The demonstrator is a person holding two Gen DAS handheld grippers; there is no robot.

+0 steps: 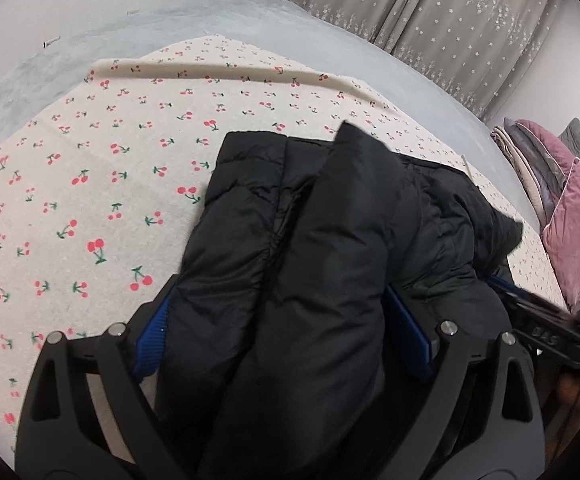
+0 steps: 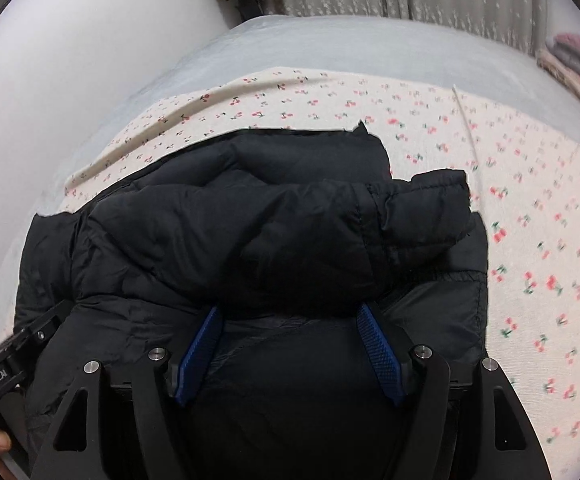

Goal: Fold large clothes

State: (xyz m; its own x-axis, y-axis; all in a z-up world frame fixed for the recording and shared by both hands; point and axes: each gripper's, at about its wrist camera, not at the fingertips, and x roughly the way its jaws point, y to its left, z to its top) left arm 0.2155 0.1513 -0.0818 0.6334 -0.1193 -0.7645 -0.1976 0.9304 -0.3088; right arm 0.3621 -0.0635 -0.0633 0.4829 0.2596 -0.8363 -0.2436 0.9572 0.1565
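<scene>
Jacket [image 1: 298,240] is lying folded on cherry sheet [image 1: 89,184], toward its near edge. L gripper [image 1: 281,320] and R gripper [image 2: 290,328] are both straddling puffy folds, jaws spread, not pinching.

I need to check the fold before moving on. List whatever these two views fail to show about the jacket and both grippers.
- Left wrist view: the left gripper fingertips are buried under the black puffer jacket, so contact is unclear.
- Right wrist view: the right gripper fingertips vanish under the jacket's folded sleeve.
- Both views: the jacket's near edge is hidden behind the gripper frames.
- Right wrist view: the cherry-print sheet is blurred.
</scene>
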